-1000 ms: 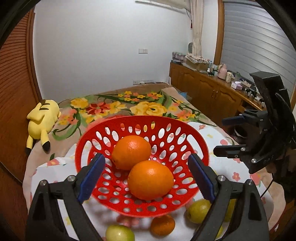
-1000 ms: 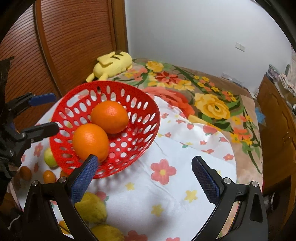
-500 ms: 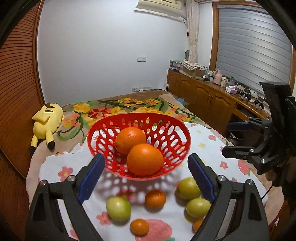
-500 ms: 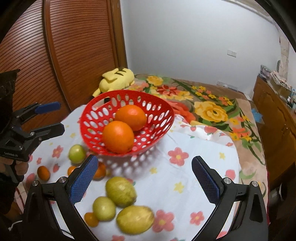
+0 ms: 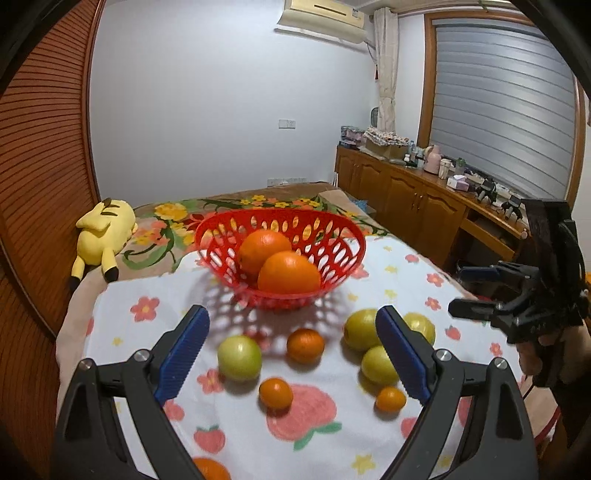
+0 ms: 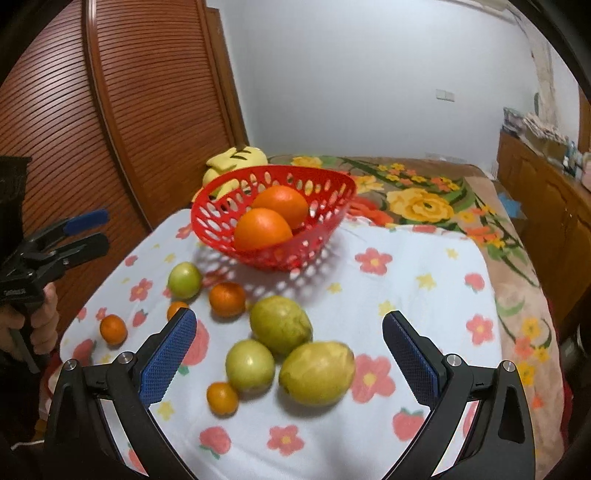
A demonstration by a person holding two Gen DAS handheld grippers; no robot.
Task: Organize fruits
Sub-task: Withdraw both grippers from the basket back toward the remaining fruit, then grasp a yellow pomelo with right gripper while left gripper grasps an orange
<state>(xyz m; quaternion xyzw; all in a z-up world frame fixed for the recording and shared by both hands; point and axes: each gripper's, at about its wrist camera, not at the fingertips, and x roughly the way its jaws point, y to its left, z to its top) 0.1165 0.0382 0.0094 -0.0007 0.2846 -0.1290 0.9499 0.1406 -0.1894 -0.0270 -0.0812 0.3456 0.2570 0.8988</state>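
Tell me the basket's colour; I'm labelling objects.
Red, with oval holes: the basket shows best in the right wrist view.

Home bedroom: floral bedspread (image 6: 424, 199), plush toy (image 5: 105, 230), air conditioner (image 5: 325, 16), wooden sideboard (image 5: 413, 206)

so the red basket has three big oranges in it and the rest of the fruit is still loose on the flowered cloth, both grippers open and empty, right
Not quite: the red basket holds two big oranges, not three, as the right wrist view shows. The rest stands: the other fruit lies loose on the flowered cloth, and the left gripper and right gripper are both open and empty.
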